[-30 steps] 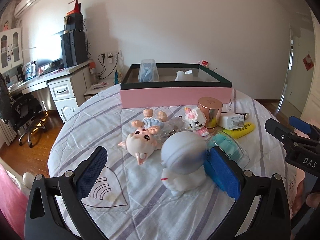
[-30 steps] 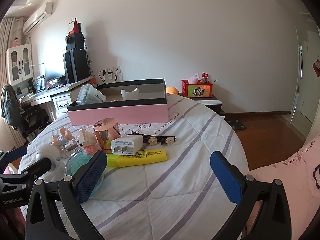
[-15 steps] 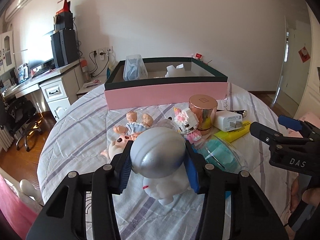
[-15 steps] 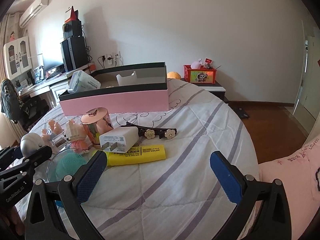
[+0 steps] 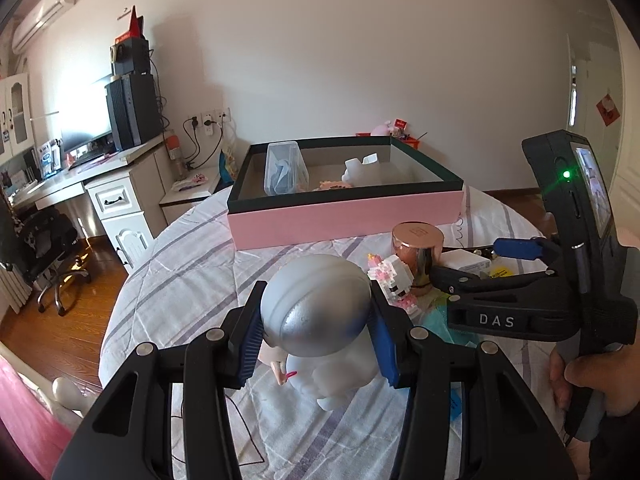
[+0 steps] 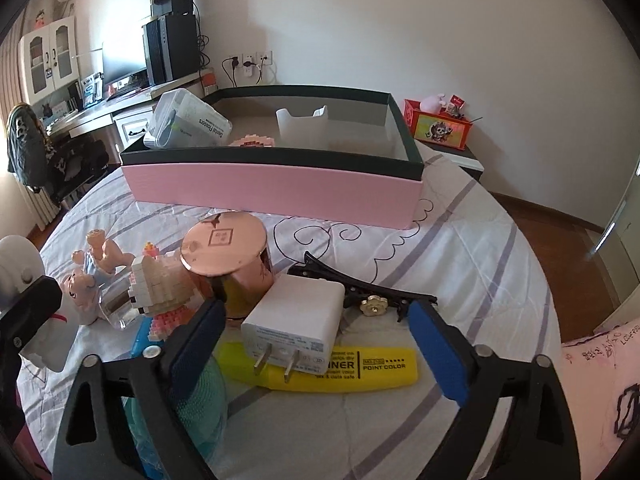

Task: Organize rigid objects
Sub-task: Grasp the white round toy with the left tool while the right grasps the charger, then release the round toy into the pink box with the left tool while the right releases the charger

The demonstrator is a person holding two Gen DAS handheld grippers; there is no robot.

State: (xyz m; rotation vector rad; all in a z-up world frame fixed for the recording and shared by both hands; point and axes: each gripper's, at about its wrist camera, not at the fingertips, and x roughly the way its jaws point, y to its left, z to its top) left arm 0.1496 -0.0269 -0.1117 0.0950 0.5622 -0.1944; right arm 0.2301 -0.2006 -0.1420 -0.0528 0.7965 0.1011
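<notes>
**Grey-headed white figurine held in left gripper; right gripper spread over charger**

Item 1. White figurine (image 5: 320,320) with a rounded grey head. Pinched at the head between the 2 blue pads (image 5: 249,344) of the left gripper (image 5: 316,344), 1 pad on each side. Its white body hangs below the pads, above the striped bedspread (image 5: 192,276). Whether the feet touch the cloth cannot be told.

Item 2. Right gripper (image 6: 316,344). Fingers spread wide, pinching nothing. Between its fingers: a white charger (image 6: 298,316), prongs toward the camera, resting on a yellow highlighter (image 6: 360,368).

Item 3. Black hair clip (image 6: 360,292) with a small gold flower, just beyond the charger, near the right finger.

Item 4. Rose-gold jar (image 6: 230,256) with a flat lid, ahead of the left finger of the right gripper, touching or nearly touching the charger.

Item 5. Pink-and-white block figure (image 6: 160,288), beside the jar, outside the left finger. A teal disc (image 6: 200,392) lies partly under that finger.

Item 6. Small doll (image 6: 90,276) lying on its side, further left of the block figure.

Item 7. Pink box (image 5: 344,216) with a dark green rim, well ahead of both grippers' fingers. Contents visible: a clear plastic case (image 6: 188,120), a white object (image 6: 302,126) and a pink flat piece, too hidden to identify.
</notes>
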